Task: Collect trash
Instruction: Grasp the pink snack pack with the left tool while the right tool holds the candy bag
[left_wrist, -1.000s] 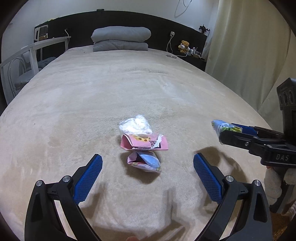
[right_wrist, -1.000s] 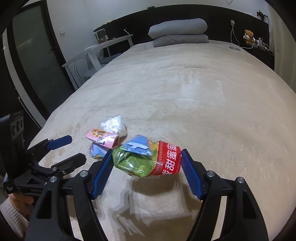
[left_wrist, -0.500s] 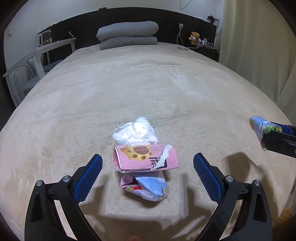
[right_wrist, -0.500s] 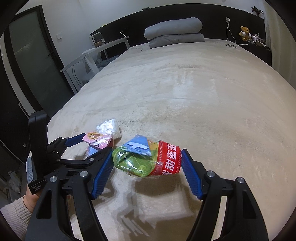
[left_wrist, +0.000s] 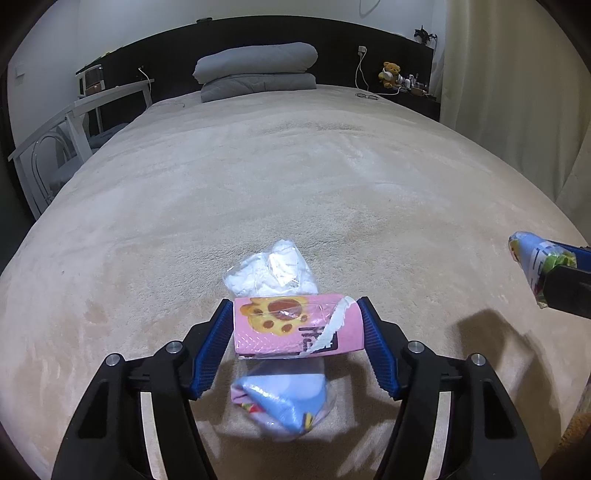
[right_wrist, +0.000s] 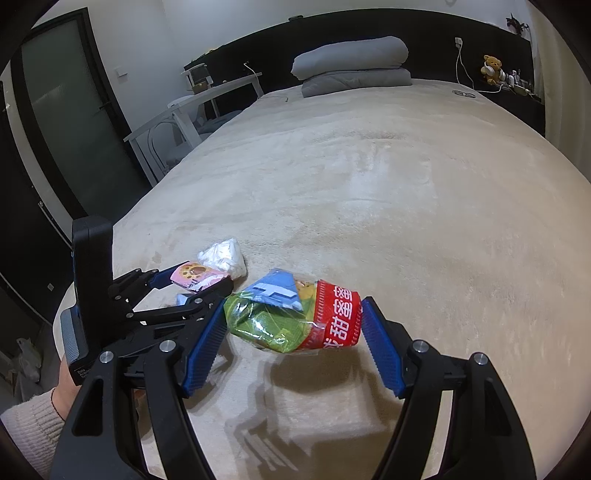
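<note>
On the near end of the bed (left_wrist: 295, 166), our left claw (left_wrist: 298, 334) is closing on the pink paw-print packet (left_wrist: 295, 325), pads at both ends. White crumpled bag (left_wrist: 273, 273) just beyond, blue wrapper (left_wrist: 284, 398) nearer. Our right claw (right_wrist: 293, 334) grips the green-and-red snack bag (right_wrist: 295, 317), off the blanket.
</note>
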